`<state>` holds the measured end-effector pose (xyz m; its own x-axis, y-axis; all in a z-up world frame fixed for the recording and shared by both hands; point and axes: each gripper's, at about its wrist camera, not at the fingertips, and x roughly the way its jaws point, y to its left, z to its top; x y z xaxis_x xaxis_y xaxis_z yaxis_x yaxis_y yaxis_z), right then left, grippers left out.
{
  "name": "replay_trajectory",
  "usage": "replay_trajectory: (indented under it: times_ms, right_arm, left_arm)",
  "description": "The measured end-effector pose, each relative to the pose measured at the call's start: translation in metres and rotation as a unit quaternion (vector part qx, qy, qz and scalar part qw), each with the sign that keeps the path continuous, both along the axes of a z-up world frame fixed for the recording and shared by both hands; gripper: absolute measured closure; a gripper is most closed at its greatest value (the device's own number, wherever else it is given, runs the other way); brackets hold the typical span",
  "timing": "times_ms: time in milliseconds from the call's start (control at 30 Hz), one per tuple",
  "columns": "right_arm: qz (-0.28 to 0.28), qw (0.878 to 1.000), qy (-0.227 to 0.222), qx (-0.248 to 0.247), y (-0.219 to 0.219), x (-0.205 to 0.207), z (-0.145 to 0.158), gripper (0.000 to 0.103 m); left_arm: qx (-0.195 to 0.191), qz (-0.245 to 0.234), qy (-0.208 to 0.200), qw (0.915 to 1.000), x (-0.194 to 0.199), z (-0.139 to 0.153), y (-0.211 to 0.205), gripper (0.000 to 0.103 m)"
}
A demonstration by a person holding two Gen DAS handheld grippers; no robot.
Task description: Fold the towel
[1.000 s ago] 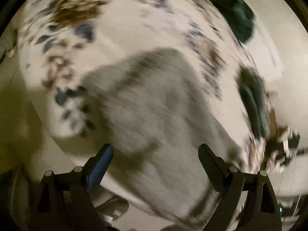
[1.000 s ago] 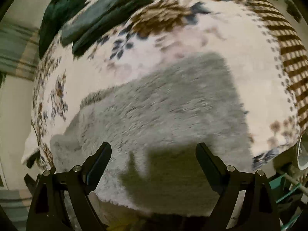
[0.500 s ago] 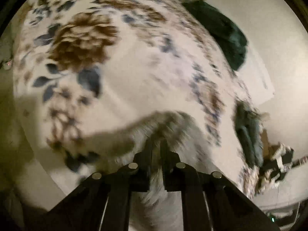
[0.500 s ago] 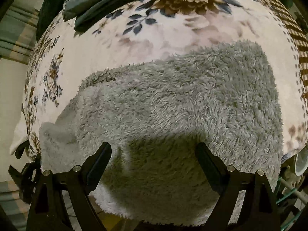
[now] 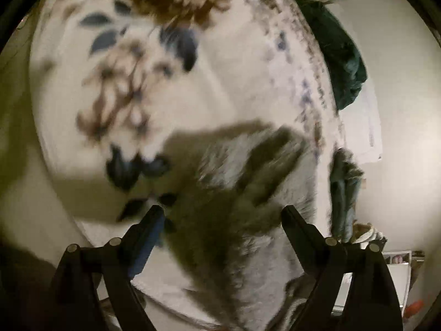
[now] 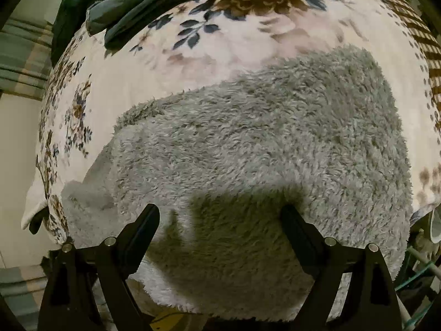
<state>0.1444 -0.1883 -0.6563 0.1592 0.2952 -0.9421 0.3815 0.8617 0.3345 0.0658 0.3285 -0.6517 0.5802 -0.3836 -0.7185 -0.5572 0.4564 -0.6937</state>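
Left wrist view: your left gripper (image 5: 222,215) is opening its jaws above the grey towel (image 5: 248,182), pinching nothing; the towel lies by the floral bedspread's (image 5: 220,82) near edge.

Right wrist view: your right gripper (image 6: 220,215) hangs spread wide over the towel (image 6: 261,143), gripping nothing.

fluffy grey towel (image 6: 248,149) lies folded on floral bedspread (image 6: 154,77).
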Motion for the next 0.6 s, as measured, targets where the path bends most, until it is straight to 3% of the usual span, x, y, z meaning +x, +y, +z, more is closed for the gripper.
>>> replay_trajectory:
  times_ms: [133, 300, 367, 400, 600]
  right_arm:
    - [0.016, 1.000, -0.003, -0.007, 0.008, 0.004, 0.000, 0.012]
    - [0.019, 1.000, -0.003, -0.007, 0.008, 0.004, -0.003, 0.012]
    - [0.018, 1.000, -0.004, -0.009, 0.006, 0.003, -0.003, 0.012]
    - [0.016, 1.000, -0.005, -0.010, 0.003, 0.002, -0.002, 0.012]
    - [-0.008, 1.000, -0.017, -0.002, -0.022, -0.009, 0.006, 0.012]
  left_arm:
    - [0.010, -0.018, -0.016, 0.9997, 0.023, -0.007, -0.016, 0.016]
    - [0.054, -0.052, -0.041, 0.9963, 0.061, -0.008, -0.036, 0.020]
    - [0.070, -0.065, -0.059, 0.9937, 0.068, 0.000, -0.044, 0.067]
    - [0.081, -0.074, -0.062, 0.9920, 0.073, 0.007, -0.050, 0.079]
    - [0.114, -0.106, -0.164, 0.9742, 0.063, 0.106, -0.093, 0.080]
